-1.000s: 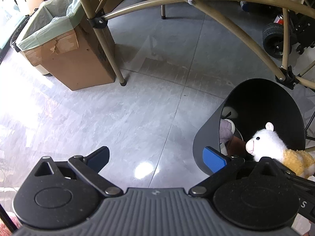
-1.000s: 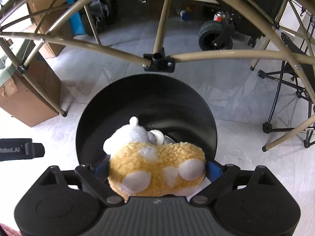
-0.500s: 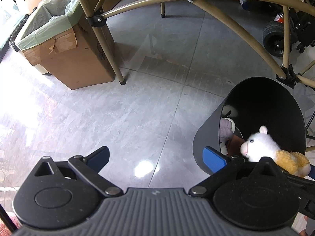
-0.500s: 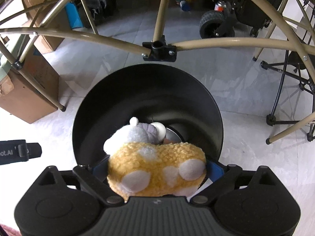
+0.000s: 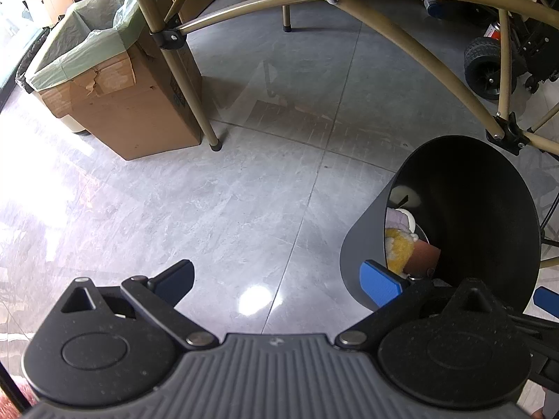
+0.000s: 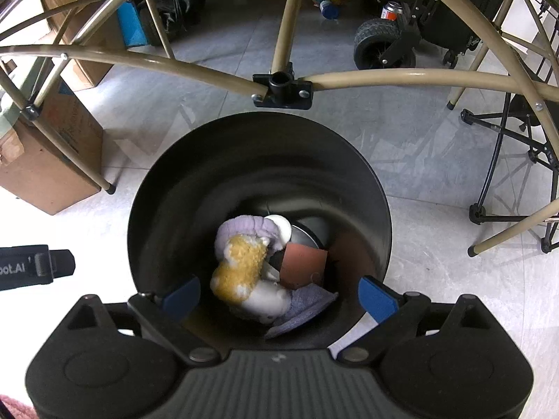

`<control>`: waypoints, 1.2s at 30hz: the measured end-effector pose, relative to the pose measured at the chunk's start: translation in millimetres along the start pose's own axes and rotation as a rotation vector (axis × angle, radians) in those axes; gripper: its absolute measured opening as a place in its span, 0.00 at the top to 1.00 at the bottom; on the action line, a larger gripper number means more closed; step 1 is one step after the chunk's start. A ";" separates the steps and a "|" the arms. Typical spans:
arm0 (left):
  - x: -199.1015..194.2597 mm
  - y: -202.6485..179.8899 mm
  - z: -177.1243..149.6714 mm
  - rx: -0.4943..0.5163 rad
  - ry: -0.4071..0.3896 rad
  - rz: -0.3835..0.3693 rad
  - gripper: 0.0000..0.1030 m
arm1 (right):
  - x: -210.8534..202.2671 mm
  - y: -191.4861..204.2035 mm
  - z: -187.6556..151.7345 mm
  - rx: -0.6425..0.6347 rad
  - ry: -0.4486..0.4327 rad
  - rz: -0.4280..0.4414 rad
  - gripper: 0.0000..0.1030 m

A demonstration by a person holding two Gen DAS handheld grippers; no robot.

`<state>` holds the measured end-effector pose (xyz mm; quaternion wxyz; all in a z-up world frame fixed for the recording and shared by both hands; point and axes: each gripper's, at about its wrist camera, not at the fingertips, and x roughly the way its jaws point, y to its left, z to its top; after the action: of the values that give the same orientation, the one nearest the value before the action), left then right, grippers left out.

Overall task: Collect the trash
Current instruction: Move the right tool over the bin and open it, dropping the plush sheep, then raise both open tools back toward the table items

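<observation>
A black round trash bin (image 6: 349, 181) stands on the grey tiled floor; it also shows at the right of the left wrist view (image 5: 363, 262). A yellow and white plush toy (image 6: 241, 269) lies inside it among a purple cloth (image 6: 244, 227), a brown card (image 6: 304, 262) and a white lid (image 6: 279, 225). My right gripper (image 6: 279, 296) is open and empty just above the bin's near rim. My left gripper (image 5: 279, 279) is open and empty over the bare floor to the left of the bin.
Tan metal table legs and struts (image 6: 283, 24) arch over the bin. A cardboard box lined with a green bag (image 5: 115, 80) stands at the left. A wheeled cart (image 6: 380, 43) and black stand legs (image 6: 506, 181) are behind and to the right.
My right gripper opened and the plush toy dropped from it into the bin. The left gripper stayed where it was.
</observation>
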<state>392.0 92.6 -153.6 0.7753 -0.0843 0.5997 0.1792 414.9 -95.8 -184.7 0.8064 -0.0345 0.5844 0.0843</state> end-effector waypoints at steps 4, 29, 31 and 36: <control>-0.4 -0.8 0.0 0.001 -0.001 -0.001 0.00 | -2.1 0.1 -0.4 0.000 -0.003 0.004 0.05; -60.3 -5.7 -4.3 0.021 -0.114 -0.102 0.00 | -70.9 -7.1 -15.7 -0.016 -0.128 0.028 0.05; -71.3 -7.1 -4.0 0.023 -0.140 -0.126 0.00 | -81.3 -8.5 -18.3 -0.019 -0.152 0.032 0.05; -98.6 -12.4 -2.7 0.024 -0.205 -0.178 0.00 | -106.6 -15.6 -23.2 -0.015 -0.218 0.039 0.05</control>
<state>373.0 62.8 -60.7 0.8464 -0.1090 0.5094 0.1104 363.6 -125.0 -91.6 0.8629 -0.0199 0.4933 0.1079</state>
